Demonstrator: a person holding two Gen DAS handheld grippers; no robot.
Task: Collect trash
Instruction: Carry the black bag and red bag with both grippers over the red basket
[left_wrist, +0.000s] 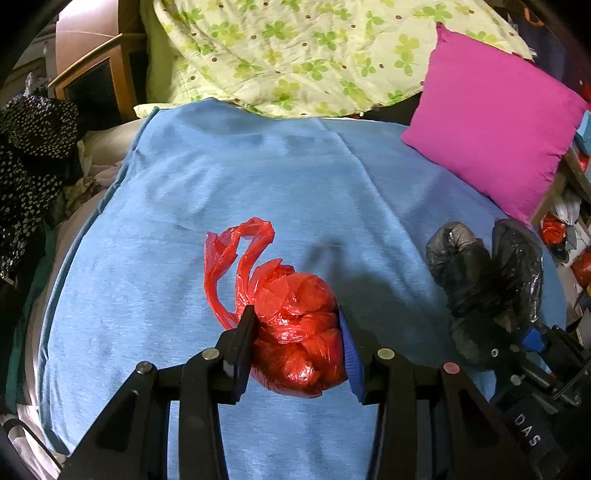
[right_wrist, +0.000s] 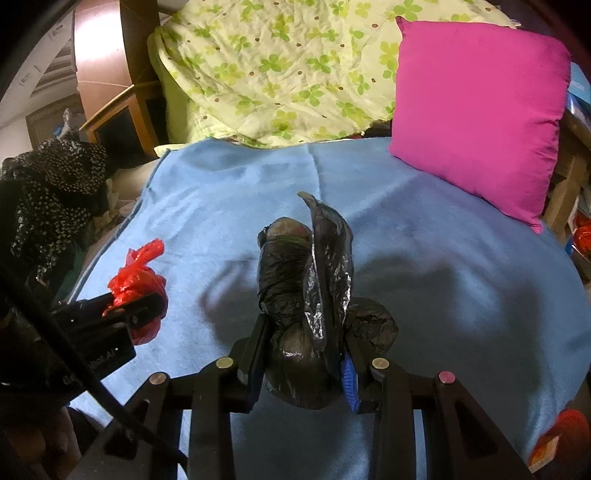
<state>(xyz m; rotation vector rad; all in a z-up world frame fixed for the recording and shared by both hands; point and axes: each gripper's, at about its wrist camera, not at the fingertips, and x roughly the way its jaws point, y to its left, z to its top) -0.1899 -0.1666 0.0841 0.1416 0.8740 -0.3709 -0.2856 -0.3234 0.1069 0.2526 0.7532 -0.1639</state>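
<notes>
My left gripper (left_wrist: 295, 317) is shut on a knotted red plastic trash bag (left_wrist: 295, 332), its loose handles trailing up to the left, just above the blue blanket (left_wrist: 221, 184). My right gripper (right_wrist: 306, 328) is shut on a tied black plastic trash bag (right_wrist: 295, 280) with a flap sticking upward. In the left wrist view the black bag (left_wrist: 480, 269) and right gripper sit at the right. In the right wrist view the red bag (right_wrist: 136, 280) and left gripper sit at the left.
A pink pillow (left_wrist: 495, 122) lies at the back right of the bed. A green clover-print quilt (left_wrist: 295, 48) is heaped at the back. A black dotted cloth (left_wrist: 33, 158) and a wooden nightstand (left_wrist: 99, 77) stand left. Clutter with red items (left_wrist: 554, 229) sits off the right edge.
</notes>
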